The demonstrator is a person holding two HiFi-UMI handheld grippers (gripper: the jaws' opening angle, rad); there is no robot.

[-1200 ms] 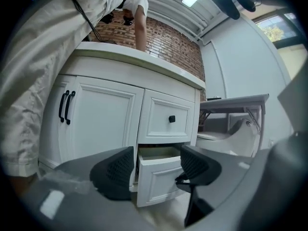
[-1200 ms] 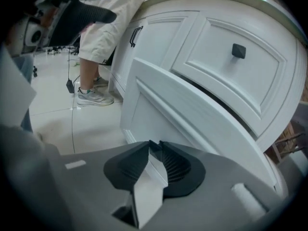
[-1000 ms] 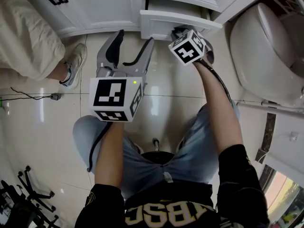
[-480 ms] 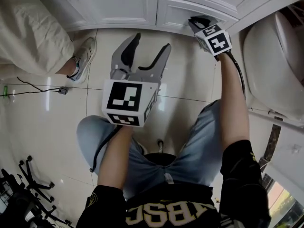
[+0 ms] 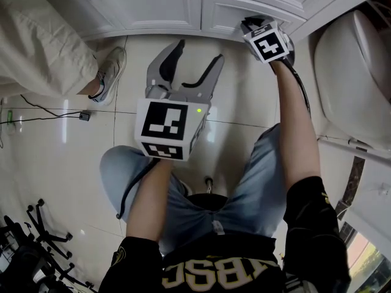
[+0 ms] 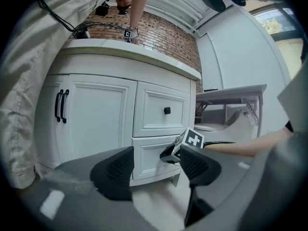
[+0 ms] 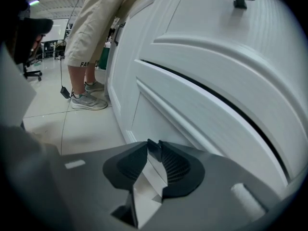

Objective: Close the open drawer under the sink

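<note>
Pressure should run straight into the drawer [image 5: 241, 14] front, which sits lowest in the white cabinet [image 5: 153, 5] and looks nearly flush, from the right gripper [image 5: 249, 24], jaws pressed together on nothing, while the left gripper [image 5: 194, 52] hangs spread above the floor [image 5: 73, 163].

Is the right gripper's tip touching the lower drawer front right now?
Cannot tell. In the right gripper view the shut right gripper sits right at the lower drawer front, but no view shows contact or a gap plainly.
</note>
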